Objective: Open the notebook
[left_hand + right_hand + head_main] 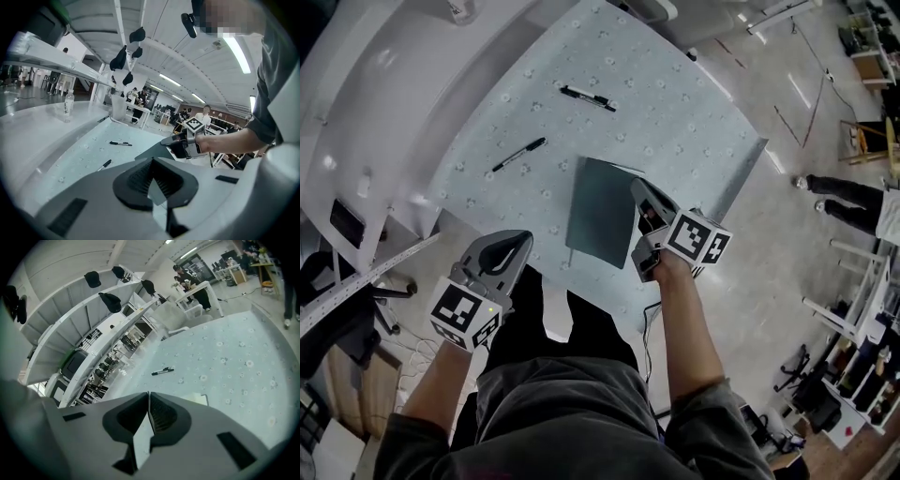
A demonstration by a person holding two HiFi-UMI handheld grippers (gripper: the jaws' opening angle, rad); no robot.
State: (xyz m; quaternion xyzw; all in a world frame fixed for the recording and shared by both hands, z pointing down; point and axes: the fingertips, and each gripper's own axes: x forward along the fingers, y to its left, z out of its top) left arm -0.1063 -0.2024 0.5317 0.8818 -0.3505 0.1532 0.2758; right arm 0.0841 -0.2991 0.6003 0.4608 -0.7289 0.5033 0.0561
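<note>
**Head view: notebook closed on the table, both tools pinched shut on nothing**

We see the notebook [600, 214] lying flat near the front edge of the table [703, 122], dark cover up. A thin pale line of pages shows along its far right corner. Two pens lie further back on the patterned cloth, well apart from it, one [519, 155] to the left and one [588, 97] beyond.

Our right forearm [686, 328] reaches forward over the table edge. It carries the right gripper [639, 190] pointed forward and down, with its tips over the notebook's right edge. Our left forearm [441, 375] holds the left gripper [523, 240] short of the table's front edge, to the left of the notebook and apart from it.

In the left gripper view the tool's own body covers the near part of the notebook [151, 152], so we cannot tell whether the cover lies flat or leans up toward the right gripper [165, 140]. The right gripper view catches only a pale corner of the notebook [200, 399]. No view settles whether the right tips touch the cover.

In its own view the right gripper [148, 394] has its jaws together at the tips with nothing between them. The left gripper [151, 162] is likewise closed and empty.
</note>
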